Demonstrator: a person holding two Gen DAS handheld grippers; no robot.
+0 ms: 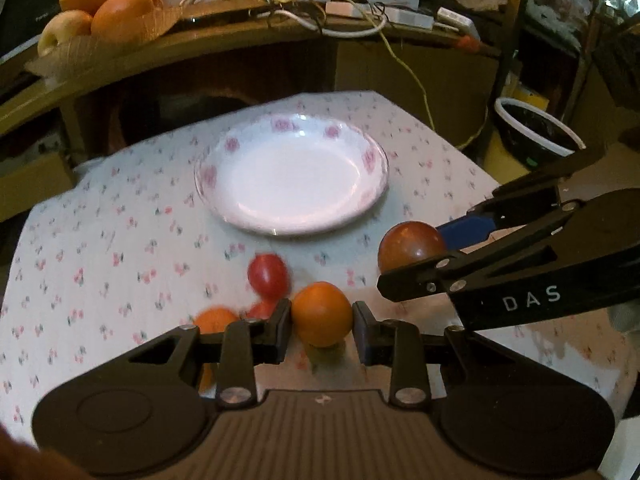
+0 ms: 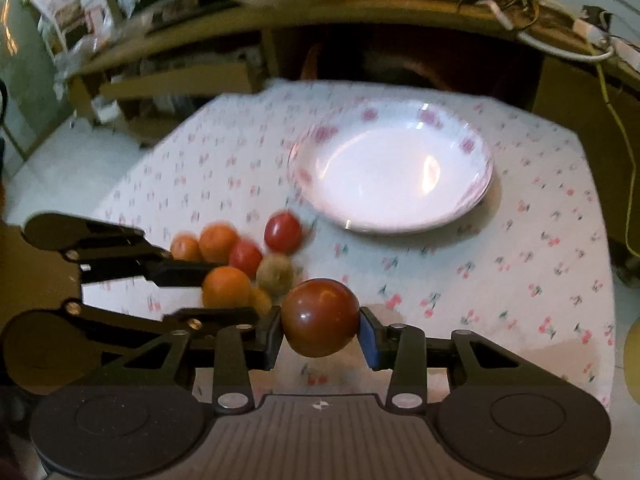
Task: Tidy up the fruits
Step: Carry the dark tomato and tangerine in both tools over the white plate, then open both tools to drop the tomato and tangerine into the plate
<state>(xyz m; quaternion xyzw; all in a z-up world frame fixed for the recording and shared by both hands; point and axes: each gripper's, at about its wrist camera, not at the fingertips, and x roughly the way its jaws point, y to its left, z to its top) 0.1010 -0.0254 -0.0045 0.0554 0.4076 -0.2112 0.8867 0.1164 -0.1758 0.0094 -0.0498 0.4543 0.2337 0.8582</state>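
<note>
Left gripper [image 1: 322,318] clamps a round orange fruit [image 1: 322,314], right gripper [image 2: 320,320] a dark red tomato [image 2: 320,317], loose red tomatoes [image 2: 283,232] lying between them and the empty floral-rimmed white plate [image 1: 224,148] at twelve o'clock

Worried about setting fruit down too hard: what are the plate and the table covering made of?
Plate: looks like glazed ceramic or opal glass; glossy white with sharp highlights and printed pink flowers.
Table covering: seems woven cotton-like fabric, matte, cherry print, draping softly at the edges.

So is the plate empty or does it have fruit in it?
Empty. The plate shows only bare white inside; the fruit lies on the tablecloth beside it.
</note>
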